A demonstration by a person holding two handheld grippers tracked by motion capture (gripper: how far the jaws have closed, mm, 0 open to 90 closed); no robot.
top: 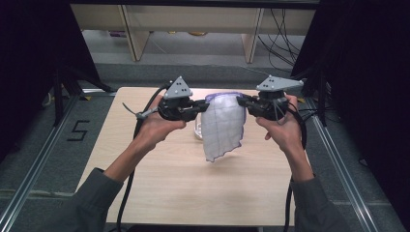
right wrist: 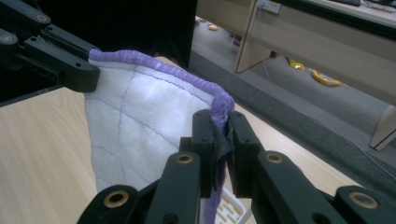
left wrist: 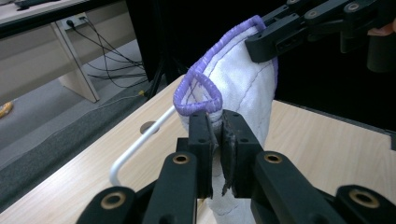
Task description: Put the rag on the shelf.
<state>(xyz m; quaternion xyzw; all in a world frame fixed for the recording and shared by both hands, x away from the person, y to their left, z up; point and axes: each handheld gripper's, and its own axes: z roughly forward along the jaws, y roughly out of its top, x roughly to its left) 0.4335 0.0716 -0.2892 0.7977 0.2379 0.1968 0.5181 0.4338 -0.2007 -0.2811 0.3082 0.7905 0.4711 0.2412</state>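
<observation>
Holding a white quilted cloth (top: 222, 126) with a purple stitched hem above the pale wooden table (top: 159, 188), we have it pinched at both upper corners. In the high view the cloth hangs at the centre of the frame, clear of the tabletop, its upper edge stretched between our two grippers and its lower edge drooping to a point toward the lower left.

Our left gripper (top: 202, 105) sits just left of centre in that view, its jaws clamped together on the cloth's left corner. In the left gripper view those jaws (left wrist: 219, 135) rise from the bottom middle and squeeze the cloth (left wrist: 243, 88) just under a curl of the purple hem, with the fabric running down between them.

Our right gripper (top: 241, 101) sits just right of centre in the high view, its jaws likewise closed on the opposite corner. In the right gripper view the jaws (right wrist: 219, 135) grip the purple hem itself, and the cloth (right wrist: 135, 130) spreads away to the left of the frame, where the other gripper's jaw bites its far corner at upper left.

Behind the cloth in the high view a small white wire rack (top: 197, 130) stands on the table; its bent white rod (left wrist: 135, 147) shows at the left of the left gripper view.
</observation>
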